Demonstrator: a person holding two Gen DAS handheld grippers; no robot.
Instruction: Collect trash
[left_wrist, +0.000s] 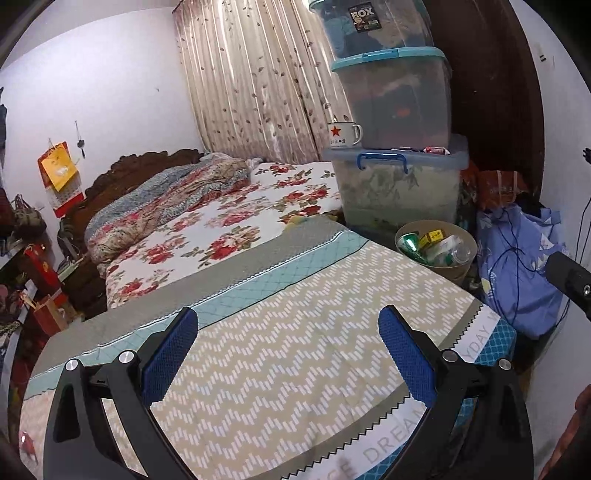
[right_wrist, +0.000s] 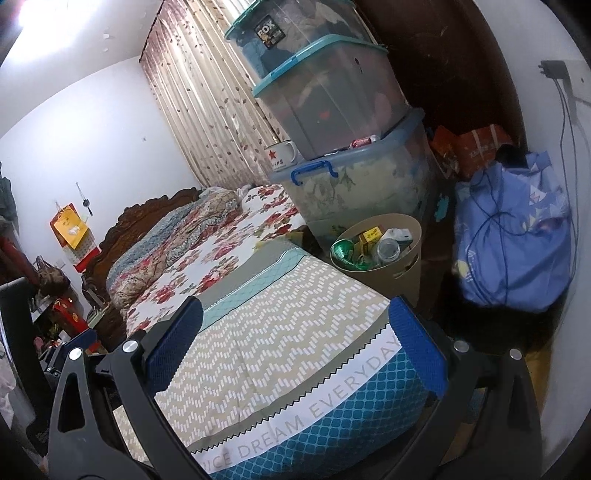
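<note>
Both claws, left claw (left_wrist: 288, 347) and right claw (right_wrist: 295, 339), gape wide and empty above the bed (right_wrist: 266, 332); ahead to their right sits a trash-filled bin (right_wrist: 380, 254).

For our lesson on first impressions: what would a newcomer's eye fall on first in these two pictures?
Probably the stack of storage boxes beside the bed, with a red-star mug on the lowest lid. Next, the floral bedspread, and the bin at the bed's corner, holding a green can and wrappers. Both grippers, left and right, hang open over the zigzag blanket.
</note>
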